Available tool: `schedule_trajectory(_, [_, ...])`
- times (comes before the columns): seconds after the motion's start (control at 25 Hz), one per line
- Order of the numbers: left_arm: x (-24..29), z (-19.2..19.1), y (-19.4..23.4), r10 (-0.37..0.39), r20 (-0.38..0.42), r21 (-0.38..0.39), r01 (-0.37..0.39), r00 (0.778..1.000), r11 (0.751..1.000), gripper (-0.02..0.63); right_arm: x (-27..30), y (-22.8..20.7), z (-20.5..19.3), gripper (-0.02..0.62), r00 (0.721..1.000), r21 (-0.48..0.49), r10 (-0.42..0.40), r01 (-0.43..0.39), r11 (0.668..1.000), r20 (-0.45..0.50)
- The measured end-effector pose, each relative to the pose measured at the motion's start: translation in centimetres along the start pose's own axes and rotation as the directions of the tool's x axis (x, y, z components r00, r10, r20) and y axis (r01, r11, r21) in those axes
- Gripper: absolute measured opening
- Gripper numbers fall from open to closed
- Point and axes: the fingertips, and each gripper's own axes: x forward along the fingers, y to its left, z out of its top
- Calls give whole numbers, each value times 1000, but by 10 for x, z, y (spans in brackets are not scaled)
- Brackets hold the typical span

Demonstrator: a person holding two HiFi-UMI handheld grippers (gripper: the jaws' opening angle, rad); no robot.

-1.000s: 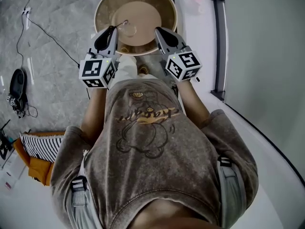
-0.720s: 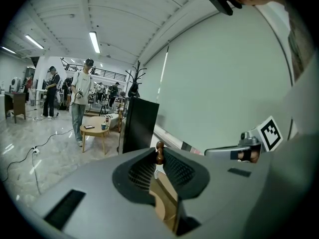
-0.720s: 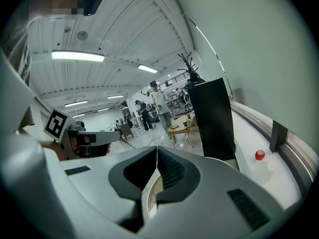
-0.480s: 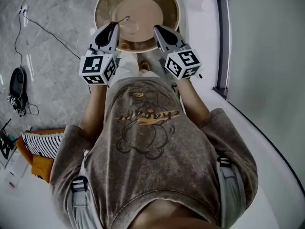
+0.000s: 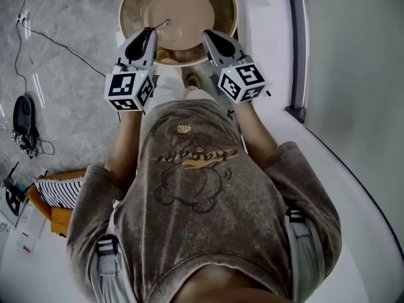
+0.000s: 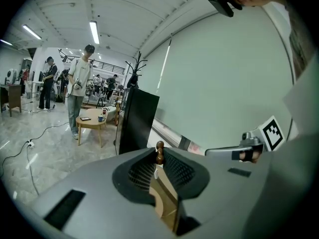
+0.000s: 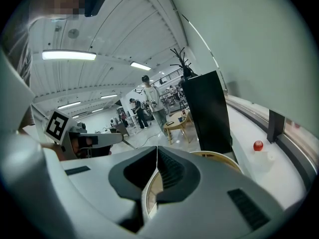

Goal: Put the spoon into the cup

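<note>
My left gripper [image 5: 149, 33] is shut on a thin spoon [image 5: 161, 26] whose end pokes forward over a round, rimmed wooden table [image 5: 129, 11]. In the left gripper view the spoon's brown knob [image 6: 159, 152] stands up between the pinched pads of the left gripper [image 6: 159, 157]. My right gripper [image 5: 208, 35] hovers beside it over the table's near rim. In its own view the right gripper [image 7: 157, 156] has its pads meeting, with nothing between them, and the table's tan rim [image 7: 219, 157] lies below. I cannot make out a cup on the table.
A white counter [image 5: 353, 106] with a dark rail [image 5: 298, 43] runs along the right, and a red object [image 7: 257, 145] sits on it. A black panel [image 6: 137, 118] stands beyond the table. Cables and a black device [image 5: 22, 115] lie on the marble floor. Some way off, people [image 6: 79, 83] stand by a small table [image 6: 92, 123].
Both grippers have sunk a little toward the round table, which now sits higher in the head view. The spoon stays pinched in the left gripper.
</note>
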Motion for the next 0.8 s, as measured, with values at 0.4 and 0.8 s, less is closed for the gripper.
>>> schedule_trajectory(0.4, [21, -13, 30, -11, -31, -25, 10, 999, 1000, 55, 32, -4, -10, 20, 1000, -5, -11, 11, 1000, -16])
schedule_trajectory(0.8, [37, -43, 49, -10, -79, -52, 6, 997, 999, 55, 46, -9, -24, 20, 1000, 8, -4, 4, 1000, -30])
